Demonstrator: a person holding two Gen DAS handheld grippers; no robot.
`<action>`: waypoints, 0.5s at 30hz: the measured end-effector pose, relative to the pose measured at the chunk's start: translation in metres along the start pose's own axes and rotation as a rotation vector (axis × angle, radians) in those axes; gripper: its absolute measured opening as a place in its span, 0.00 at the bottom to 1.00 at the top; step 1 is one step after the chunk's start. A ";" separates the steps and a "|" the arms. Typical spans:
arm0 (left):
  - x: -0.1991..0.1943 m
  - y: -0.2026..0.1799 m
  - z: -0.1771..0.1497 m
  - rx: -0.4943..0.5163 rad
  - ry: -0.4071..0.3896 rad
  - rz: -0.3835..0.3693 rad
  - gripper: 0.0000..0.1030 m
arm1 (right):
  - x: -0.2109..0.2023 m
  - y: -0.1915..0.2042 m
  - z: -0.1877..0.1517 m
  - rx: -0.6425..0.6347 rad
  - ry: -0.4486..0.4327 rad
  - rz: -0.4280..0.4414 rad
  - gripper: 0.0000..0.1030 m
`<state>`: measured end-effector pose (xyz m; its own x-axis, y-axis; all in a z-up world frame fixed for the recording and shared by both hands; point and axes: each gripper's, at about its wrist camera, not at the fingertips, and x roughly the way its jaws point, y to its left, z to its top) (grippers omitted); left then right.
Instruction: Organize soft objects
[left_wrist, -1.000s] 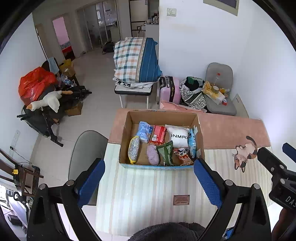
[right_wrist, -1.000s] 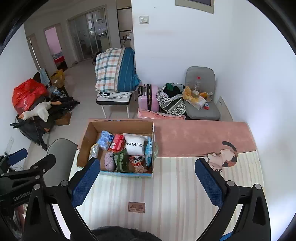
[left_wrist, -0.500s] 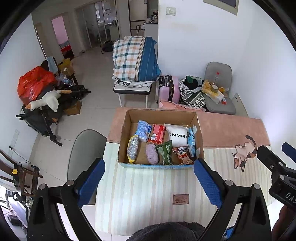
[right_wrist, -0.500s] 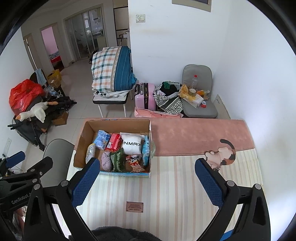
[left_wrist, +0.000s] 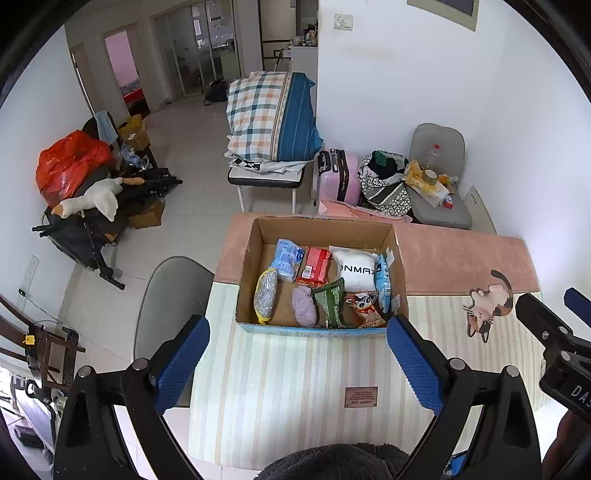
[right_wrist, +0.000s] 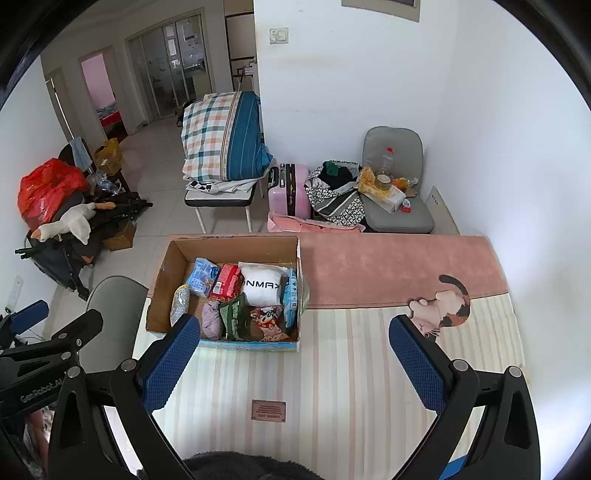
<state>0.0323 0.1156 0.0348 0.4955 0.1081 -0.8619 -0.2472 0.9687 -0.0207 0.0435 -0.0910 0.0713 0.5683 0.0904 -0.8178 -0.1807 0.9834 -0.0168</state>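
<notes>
Cardboard box (left_wrist: 321, 229) of light, squashy packets, white pillow pack (left_wrist: 355, 270) included: pinch mid-body; left gripper (left_wrist: 297, 356) and right gripper (right_wrist: 295, 356) jaws wide, empty.

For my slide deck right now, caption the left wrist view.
Open left gripper above a striped mat, facing a cardboard box of soft packets.

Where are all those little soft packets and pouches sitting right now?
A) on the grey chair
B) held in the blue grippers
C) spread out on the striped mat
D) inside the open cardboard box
D: the packets, such as the white pouch, lie inside the cardboard box; both grippers are open and hold nothing.
</notes>
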 end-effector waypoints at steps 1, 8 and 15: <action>0.000 0.000 0.000 -0.001 0.001 0.000 0.95 | 0.000 0.000 0.000 -0.001 -0.001 -0.002 1.00; 0.000 0.001 0.001 -0.004 -0.002 0.002 0.95 | 0.000 -0.002 -0.001 0.000 -0.001 -0.002 1.00; 0.000 0.001 0.002 -0.004 -0.004 0.004 0.95 | 0.000 -0.002 -0.001 0.001 -0.003 -0.002 1.00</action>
<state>0.0333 0.1169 0.0360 0.4981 0.1127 -0.8598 -0.2528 0.9673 -0.0196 0.0427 -0.0932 0.0711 0.5708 0.0892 -0.8162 -0.1793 0.9836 -0.0179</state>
